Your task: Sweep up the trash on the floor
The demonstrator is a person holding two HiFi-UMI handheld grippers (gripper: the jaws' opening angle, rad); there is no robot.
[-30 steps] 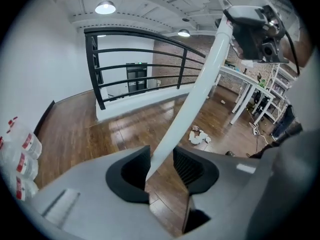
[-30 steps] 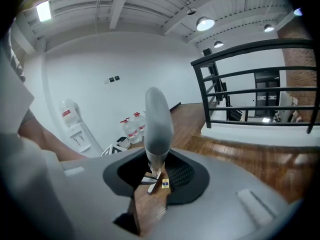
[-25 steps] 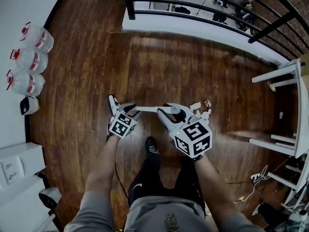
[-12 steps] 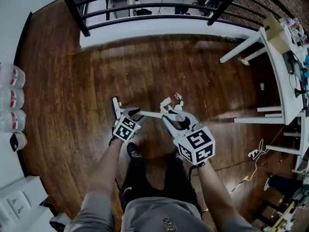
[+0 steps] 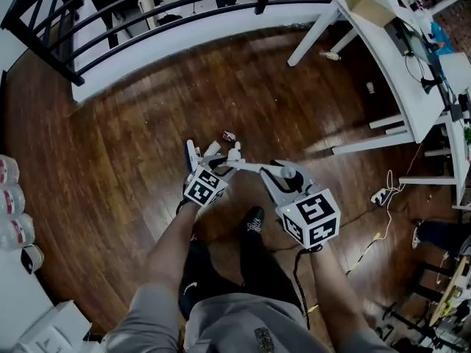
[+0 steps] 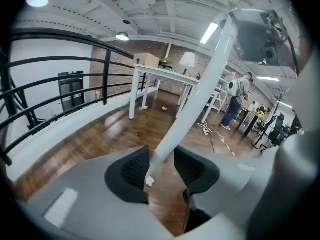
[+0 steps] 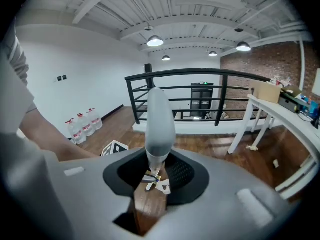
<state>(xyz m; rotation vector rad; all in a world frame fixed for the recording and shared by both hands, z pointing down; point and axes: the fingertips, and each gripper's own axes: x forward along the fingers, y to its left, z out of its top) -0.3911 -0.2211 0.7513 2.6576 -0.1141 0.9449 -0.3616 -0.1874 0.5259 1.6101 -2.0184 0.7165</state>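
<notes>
Jaws of the left gripper (image 5: 197, 157) and the right gripper (image 5: 279, 172) clamp the white broom handle (image 5: 246, 167); paper scraps (image 5: 214, 148) beside the left gripper lie loose on the floor (image 5: 132, 138), so sweeping appears unfinished.

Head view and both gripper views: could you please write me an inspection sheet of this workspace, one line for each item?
Surface: dark glossy wooden floor.
Job's things: trash scraps on the floor just ahead of the grippers; white handle spans both.
Clutter: one scrap beside a table leg; water bottles at the left wall.
Grippers: left gripper and right gripper each closed on the handle.
Cables: power strip with cable on the floor, right side.
Surroundings: black railing, white table, a standing person far off.
</notes>
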